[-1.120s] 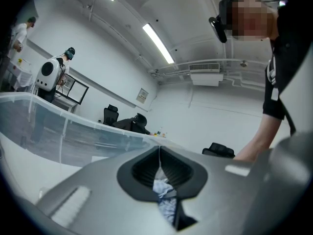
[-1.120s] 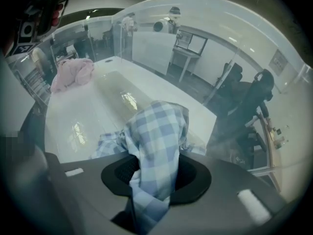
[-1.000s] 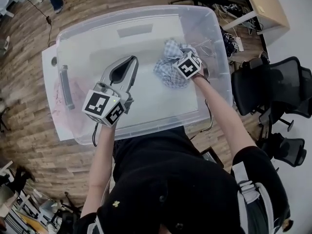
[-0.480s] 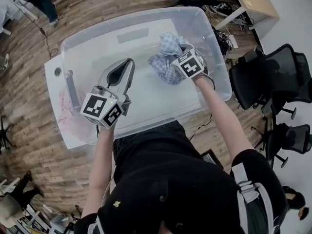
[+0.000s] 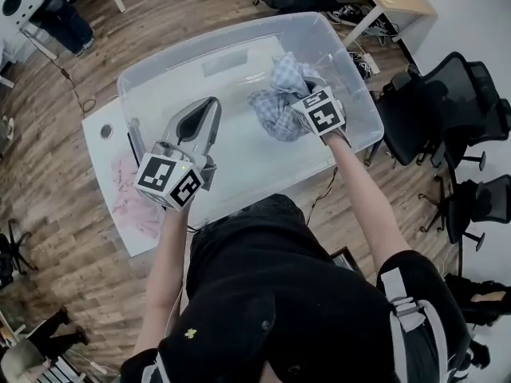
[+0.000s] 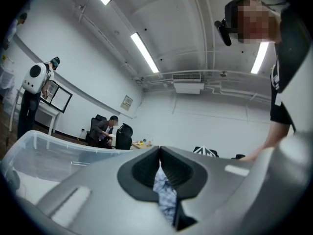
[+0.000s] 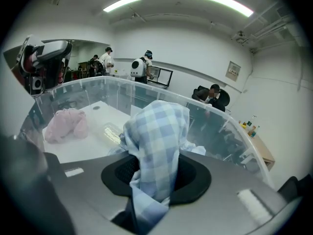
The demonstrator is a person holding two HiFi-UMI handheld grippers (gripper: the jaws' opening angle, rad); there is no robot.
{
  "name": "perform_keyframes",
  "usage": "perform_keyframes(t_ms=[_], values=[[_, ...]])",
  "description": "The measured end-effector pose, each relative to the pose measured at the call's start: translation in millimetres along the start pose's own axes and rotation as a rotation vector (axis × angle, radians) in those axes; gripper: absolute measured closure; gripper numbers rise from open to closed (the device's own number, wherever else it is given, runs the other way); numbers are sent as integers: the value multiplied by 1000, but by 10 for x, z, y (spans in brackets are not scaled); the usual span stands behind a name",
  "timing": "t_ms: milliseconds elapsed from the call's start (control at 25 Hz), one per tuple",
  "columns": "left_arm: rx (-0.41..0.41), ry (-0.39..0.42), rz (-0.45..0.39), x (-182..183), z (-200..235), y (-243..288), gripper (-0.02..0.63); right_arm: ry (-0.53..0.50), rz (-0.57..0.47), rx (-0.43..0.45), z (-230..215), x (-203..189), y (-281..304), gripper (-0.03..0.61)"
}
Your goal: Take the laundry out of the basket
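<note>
Up went our right gripper (image 5: 302,110) with the blue checked cloth (image 5: 279,106), its fingers (image 7: 230,180) pinched on it, in the upper middle over the basket (image 5: 239,32). Our left gripper (image 5: 206,112) was closed tight and empty. We thought we should hold tight and lift higher to clear the basket.

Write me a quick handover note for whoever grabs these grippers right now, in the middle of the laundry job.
Left gripper: shut, empty, held over the bin.
Right gripper: shut on the blue checked cloth, which is raised off the bin floor but not yet clear of the walls.
Pink cloth: on the table beside the bin.
Done: pink cloth out, blue one gripped and lifted.
Left: carry the blue cloth over the rim and set it on the table. No other laundry shows in the bin.
</note>
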State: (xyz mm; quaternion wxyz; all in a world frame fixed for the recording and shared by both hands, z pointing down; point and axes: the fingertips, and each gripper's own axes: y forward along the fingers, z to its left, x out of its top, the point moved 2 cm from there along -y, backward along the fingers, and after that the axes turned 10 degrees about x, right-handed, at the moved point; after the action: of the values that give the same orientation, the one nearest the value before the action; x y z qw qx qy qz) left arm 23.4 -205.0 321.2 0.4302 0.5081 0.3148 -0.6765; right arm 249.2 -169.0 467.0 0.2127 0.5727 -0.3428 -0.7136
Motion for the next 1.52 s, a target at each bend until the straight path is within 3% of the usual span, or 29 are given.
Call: perform_keyframes(t_ms=[440,800,1240,1520], values=[[-113,-46,-28,149,-105,-326,606,75,-172,-98,367,538,-621,436],[-175,-94,-18,158,-34,-729,606,205,-354,-175,765,785,-1252,436],[-173,-79,-4,60,-237,-1192,606,285,-603,-127,1301,796,-1981,436],[-143,-54,4,-15,-669,-1257,606,258,-697,-75,1443,606,-2548,434]])
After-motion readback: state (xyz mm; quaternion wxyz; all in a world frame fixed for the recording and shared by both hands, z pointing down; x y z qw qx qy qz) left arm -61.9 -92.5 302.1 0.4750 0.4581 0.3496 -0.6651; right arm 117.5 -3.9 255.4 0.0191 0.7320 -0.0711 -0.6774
